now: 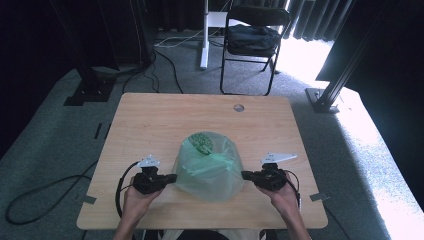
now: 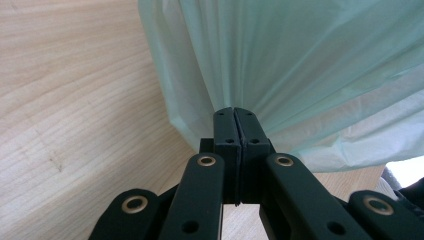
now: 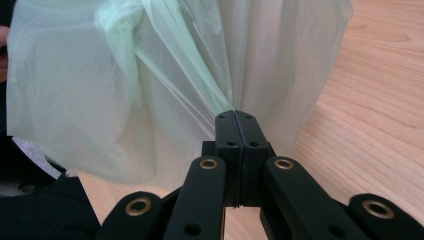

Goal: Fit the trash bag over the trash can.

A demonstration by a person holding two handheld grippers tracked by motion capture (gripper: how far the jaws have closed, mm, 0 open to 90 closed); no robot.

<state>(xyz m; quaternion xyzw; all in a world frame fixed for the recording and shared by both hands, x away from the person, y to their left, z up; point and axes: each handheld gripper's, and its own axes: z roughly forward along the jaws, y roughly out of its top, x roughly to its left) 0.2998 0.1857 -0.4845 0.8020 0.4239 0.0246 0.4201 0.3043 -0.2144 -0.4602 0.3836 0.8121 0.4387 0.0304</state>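
With the left gripper (image 1: 172, 177) and right gripper (image 1: 245, 175) each clamped jaws-together on opposite sides of the thin green plastic bag (image 1: 210, 167) above the table (image 1: 150, 115), pulling outward too hard risked tearing the film.

Thin translucent plastic bag (image 1: 210, 167); matt wood table (image 1: 150, 115)

My left claw (image 1: 171, 178) and right claw (image 1: 246, 175) are both matte black with brass-coloured rivets. Between them the plastic bag (image 1: 210, 167) is a pale, translucent mint green, with a darker green speckled patch (image 1: 202, 142) at its top. The worktop (image 1: 150, 120) is light, warm wood with fine grain lines.
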